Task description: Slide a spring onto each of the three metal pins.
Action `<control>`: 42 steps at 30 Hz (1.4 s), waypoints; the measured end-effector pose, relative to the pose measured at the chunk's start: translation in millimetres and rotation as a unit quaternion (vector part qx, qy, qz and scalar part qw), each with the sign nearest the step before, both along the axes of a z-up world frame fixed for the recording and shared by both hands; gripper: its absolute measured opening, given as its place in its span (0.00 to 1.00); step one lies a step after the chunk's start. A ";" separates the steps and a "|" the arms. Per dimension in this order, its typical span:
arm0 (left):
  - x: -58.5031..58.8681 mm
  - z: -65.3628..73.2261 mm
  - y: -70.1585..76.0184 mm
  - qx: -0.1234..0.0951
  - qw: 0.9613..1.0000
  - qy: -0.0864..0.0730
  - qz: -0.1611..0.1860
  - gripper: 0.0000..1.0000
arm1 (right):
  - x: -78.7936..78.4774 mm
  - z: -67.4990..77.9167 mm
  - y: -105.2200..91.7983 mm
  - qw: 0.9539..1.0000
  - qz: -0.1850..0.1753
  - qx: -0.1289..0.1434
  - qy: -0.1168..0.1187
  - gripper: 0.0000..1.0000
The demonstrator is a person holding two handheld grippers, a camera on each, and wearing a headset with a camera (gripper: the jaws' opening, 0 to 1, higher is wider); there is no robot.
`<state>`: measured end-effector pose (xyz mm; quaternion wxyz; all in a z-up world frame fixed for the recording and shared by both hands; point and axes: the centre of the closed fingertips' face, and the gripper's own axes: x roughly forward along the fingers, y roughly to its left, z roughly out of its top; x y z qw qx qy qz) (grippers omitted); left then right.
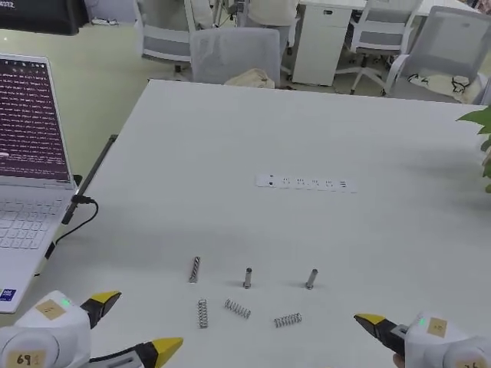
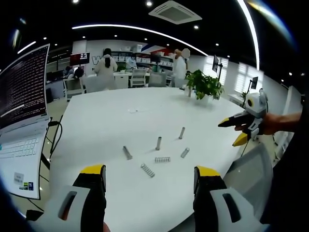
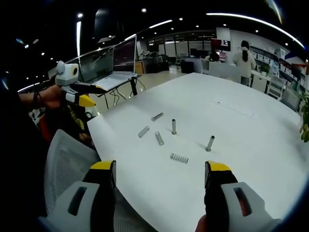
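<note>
Left gripper view: my left fingers (image 2: 91,175) gape wide, holding nothing; my right fingers (image 3: 102,173) are just as wide and empty. Ahead on the white surface (image 1: 307,138) lie three loose springs (image 1: 237,309). Just beyond them stand two pins (image 1: 247,278), with a third pin (image 1: 195,269) on its side.

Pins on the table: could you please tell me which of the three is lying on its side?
The leftmost pin, nearest the laptop, lies flat; the middle pin and right pin stand upright.
</note>
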<state>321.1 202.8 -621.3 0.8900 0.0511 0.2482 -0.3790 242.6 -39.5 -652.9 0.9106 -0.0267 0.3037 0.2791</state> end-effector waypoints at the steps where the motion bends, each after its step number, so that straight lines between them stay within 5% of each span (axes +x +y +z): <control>1: 0.6 0.2 0.7 0.002 1.000 -0.001 -0.001 0.71 | -0.3 -0.4 0.4 1.000 0.000 -0.001 0.001 0.74; 31: 15.5 -0.9 0.8 -0.003 1.000 0.008 -0.013 0.71 | 3.6 -1.6 -7.9 1.000 -0.030 -0.002 0.007 0.73; 42: 44.4 -3.3 0.5 -0.008 1.000 0.008 0.004 0.69 | 6.2 -3.0 -15.4 0.999 -0.038 -0.002 0.011 0.72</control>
